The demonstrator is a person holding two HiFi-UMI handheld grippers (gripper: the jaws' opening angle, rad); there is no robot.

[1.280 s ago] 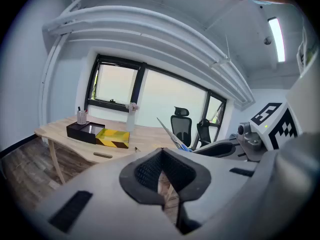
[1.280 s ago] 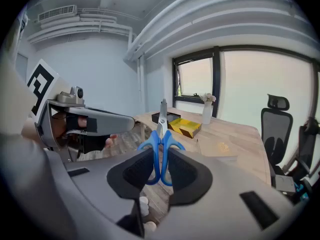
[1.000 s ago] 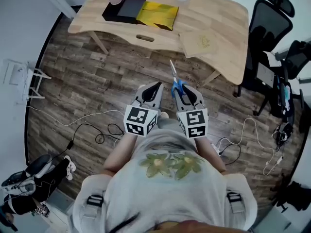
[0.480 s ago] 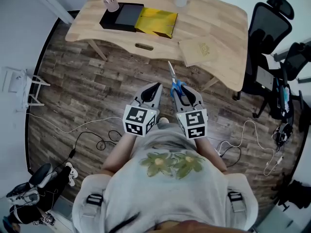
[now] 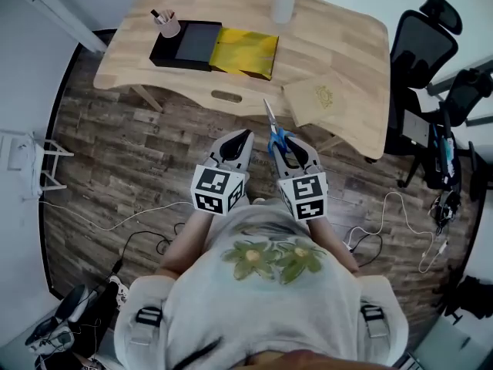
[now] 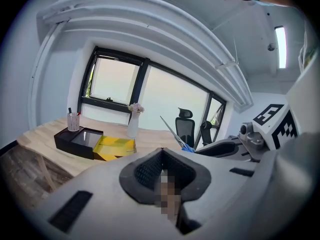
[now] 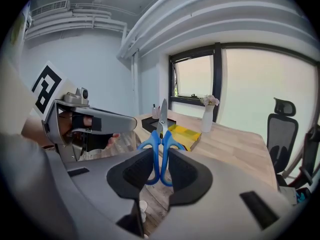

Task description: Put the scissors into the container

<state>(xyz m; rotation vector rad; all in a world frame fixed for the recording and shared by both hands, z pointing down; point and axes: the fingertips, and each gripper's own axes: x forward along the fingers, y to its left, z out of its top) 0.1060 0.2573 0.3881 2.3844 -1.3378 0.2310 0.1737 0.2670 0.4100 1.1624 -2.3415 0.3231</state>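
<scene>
Blue-handled scissors (image 5: 272, 126) point blades-up toward the wooden table (image 5: 347, 45), and my right gripper (image 5: 286, 142) is shut on their handles. In the right gripper view the scissors (image 7: 159, 144) stand upright between the pads. My left gripper (image 5: 240, 138) is beside it, shut and holding nothing; its jaws meet in the left gripper view (image 6: 162, 171). A small pink pen cup (image 5: 167, 26) with pens stands at the table's far left corner, also seen as the cup (image 6: 73, 121) and the cup (image 7: 155, 112). Both grippers hover over the floor, short of the table's front edge.
On the table lie a black tray (image 5: 183, 45), a yellow pouch (image 5: 246, 51), a white vase (image 5: 283, 5) and a light wooden board (image 5: 324, 99). Black office chairs (image 5: 420, 48) stand to the right. Cables (image 5: 146, 210) trail over the wood floor.
Both grippers and the scissors have moved forward toward the table, which now sits lower and fuller in the head view. The grip on the scissors is unchanged.
</scene>
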